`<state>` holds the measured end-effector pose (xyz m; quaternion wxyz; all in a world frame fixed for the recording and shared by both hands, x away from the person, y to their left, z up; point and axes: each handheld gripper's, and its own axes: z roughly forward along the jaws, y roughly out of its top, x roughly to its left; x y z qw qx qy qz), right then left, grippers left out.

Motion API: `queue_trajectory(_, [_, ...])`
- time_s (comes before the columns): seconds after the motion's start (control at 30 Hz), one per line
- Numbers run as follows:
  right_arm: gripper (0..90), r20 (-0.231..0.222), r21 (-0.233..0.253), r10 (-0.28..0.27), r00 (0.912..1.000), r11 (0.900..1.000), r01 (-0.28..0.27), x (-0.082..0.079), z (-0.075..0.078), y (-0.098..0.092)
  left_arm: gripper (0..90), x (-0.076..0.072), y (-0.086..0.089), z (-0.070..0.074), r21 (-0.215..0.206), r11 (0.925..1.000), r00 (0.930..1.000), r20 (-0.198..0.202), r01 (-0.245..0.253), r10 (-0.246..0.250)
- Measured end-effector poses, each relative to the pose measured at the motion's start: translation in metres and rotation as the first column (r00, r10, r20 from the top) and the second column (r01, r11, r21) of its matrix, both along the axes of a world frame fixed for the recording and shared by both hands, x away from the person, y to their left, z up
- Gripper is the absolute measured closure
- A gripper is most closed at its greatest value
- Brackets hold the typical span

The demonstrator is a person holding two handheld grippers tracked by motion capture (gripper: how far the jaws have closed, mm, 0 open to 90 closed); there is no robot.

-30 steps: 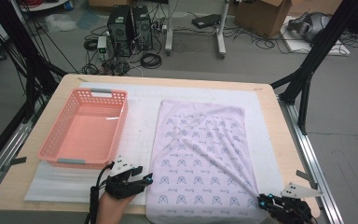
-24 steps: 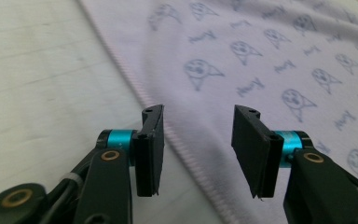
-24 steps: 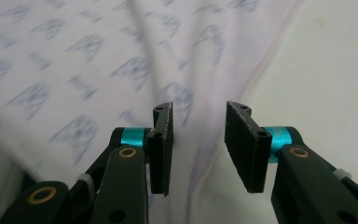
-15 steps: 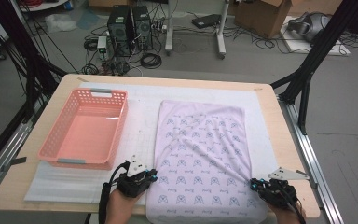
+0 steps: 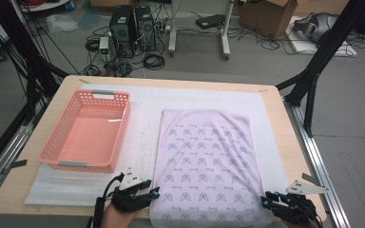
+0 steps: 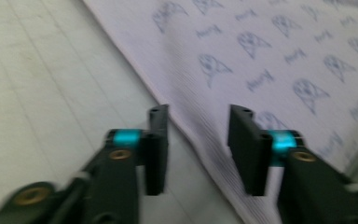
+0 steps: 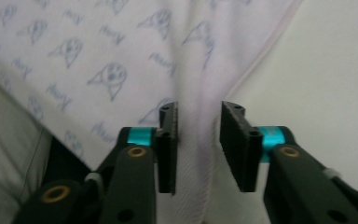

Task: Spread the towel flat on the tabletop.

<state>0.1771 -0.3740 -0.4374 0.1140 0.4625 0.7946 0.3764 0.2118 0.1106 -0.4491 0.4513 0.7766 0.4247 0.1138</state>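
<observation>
Cloth [image 5: 208,164] flat on white mat [image 5: 142,142] at bench [image 5: 285,142] centre-right, both grippers at its near corners.

Left gripper [image 5: 153,192] at cloth's near left corner; in left gripper view its jaws stand apart, straddling the cloth's edge, nothing clamped. Right gripper [image 5: 266,200] at near right corner; in right gripper view jaws sit narrowly apart with a raised fold of cloth between them, contact not clear. Pink basket [image 5: 57,142] lies left of cloth, apart from it.
</observation>
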Motion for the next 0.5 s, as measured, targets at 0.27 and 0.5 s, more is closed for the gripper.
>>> queue_trajectory(0.27, [63.9,0.096,0.042,-0.164,0.9817,0.986,0.161,0.034,0.005,-0.005,47.9,0.042,-0.002,0.007,-0.058,0.9983,0.9995,0.03,-0.006,0.008])
queue_trajectory(0.5, [71.2,0.068,-0.02,-0.191,0.9793,0.981,0.193,0.08,-0.007,0.013,58.4,0.075,-0.01,0.005,-0.032,0.9976,0.9981,-0.006,-0.061,0.061])
